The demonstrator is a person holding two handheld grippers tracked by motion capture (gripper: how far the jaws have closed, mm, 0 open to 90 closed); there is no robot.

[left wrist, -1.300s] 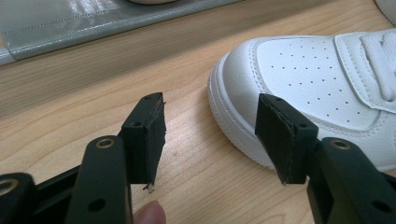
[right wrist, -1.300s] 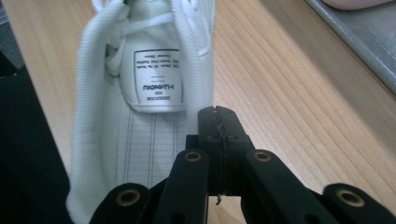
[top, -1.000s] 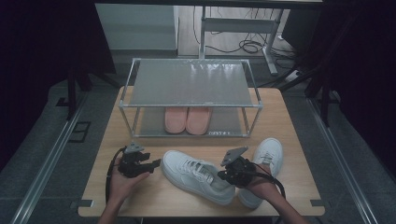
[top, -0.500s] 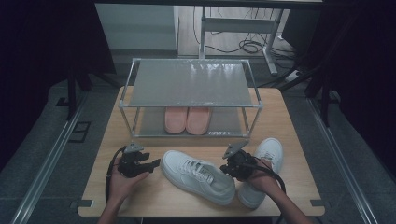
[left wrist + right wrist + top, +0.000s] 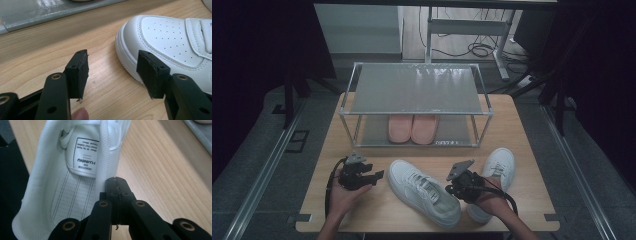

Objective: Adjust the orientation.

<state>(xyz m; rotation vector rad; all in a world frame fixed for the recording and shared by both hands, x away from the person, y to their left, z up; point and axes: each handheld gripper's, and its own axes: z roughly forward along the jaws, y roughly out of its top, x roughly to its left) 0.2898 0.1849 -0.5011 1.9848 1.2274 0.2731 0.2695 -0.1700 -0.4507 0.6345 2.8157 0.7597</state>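
A white sneaker (image 5: pixel 424 192) lies slantwise at the table's front middle, its toe towards my left gripper (image 5: pixel 377 176). That gripper stands open, and in the left gripper view (image 5: pixel 115 70) the sneaker's toe (image 5: pixel 170 42) lies just beyond its right jaw, apart from it. My right gripper (image 5: pixel 451 190) is at the sneaker's heel. In the right gripper view its jaws (image 5: pixel 116 185) are shut and their tips lie against the outer side of the heel collar (image 5: pixel 103 157). I see no cloth between the pads. A second white sneaker (image 5: pixel 497 172) lies at the right, partly under my right hand.
A metal shoe rack (image 5: pixel 417 90) with two shelves stands at the back of the wooden table (image 5: pixel 522 130). A pair of pink slippers (image 5: pixel 412 128) sits on its lower shelf. The table's front edge is close behind both hands.
My right gripper has shifted slightly towards the heel of the middle sneaker. The left gripper and both sneakers have kept their places.
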